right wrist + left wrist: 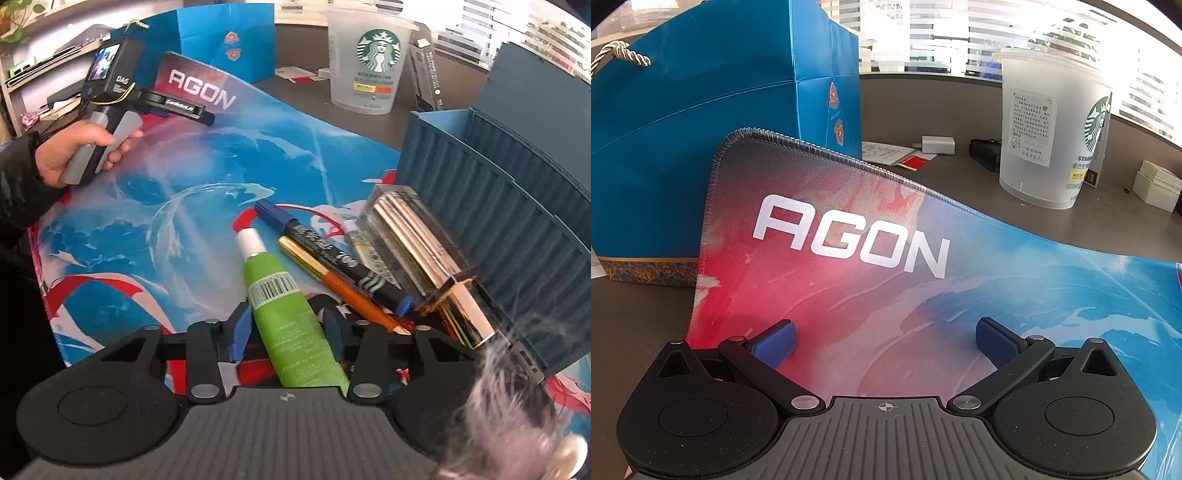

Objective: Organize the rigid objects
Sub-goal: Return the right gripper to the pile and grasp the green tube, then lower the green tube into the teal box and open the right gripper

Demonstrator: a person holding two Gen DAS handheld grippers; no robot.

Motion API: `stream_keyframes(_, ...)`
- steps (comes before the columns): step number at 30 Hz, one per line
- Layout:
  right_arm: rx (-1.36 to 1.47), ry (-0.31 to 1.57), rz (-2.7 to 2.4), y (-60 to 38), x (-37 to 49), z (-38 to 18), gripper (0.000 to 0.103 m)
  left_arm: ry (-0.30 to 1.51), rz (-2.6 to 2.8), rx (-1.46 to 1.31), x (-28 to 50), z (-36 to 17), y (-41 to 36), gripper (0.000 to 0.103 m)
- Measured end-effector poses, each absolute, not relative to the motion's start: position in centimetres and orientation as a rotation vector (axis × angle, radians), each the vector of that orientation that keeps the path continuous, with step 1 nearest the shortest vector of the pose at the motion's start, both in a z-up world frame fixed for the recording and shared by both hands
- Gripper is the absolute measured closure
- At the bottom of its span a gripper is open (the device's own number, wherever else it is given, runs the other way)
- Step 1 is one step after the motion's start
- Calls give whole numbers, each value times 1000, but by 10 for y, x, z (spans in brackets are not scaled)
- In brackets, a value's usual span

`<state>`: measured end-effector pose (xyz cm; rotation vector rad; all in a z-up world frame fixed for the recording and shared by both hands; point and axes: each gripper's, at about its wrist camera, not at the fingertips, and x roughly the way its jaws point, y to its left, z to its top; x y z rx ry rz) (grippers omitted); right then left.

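My right gripper (286, 328) is shut on a green tube with a white cap (277, 295), which points away from me over the mat. To its right lie an orange and gold fountain pen (332, 277), a black marker with a blue cap (317, 247), a small pale tube (364, 251) and a clear case with gold bars (424, 251). A dark blue ribbed box (517, 192) stands open at the right. My left gripper (884, 341) is open and empty over the AGON mat (849, 258); it also shows in the right wrist view (110, 85), far left.
A blue paper bag (701, 129) stands behind the mat's raised corner. A frosted Starbucks cup (1052, 129) stands on the desk at the right, with a white charger (938, 144), papers and a white box (1156, 184) nearby. A furry grey thing (509, 406) is at the lower right.
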<state>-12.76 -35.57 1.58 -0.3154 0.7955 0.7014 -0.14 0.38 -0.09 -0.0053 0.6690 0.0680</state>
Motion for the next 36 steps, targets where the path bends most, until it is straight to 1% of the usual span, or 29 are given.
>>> stream_keyframes(2, -333, 788, 698, -351, -131, 16, 70, 669, 68, -5, -1, -1, 4, 0)
stream_keyframes(5, -359, 764, 687, -342, -140, 15, 73, 669, 68, -5, -1, -1, 4, 0)
stream_keyframes(14, -430, 715, 677, -330, -149, 20, 73, 669, 69, -6, -1, -1, 4, 0)
stream_keyframes(28, -498, 584, 579, -360, -128, 82, 73, 669, 71, -6, -1, -1, 4, 0)
stream_keyframes(36, -533, 563, 515, -385, -100, 112, 73, 669, 71, -6, -1, -1, 4, 0)
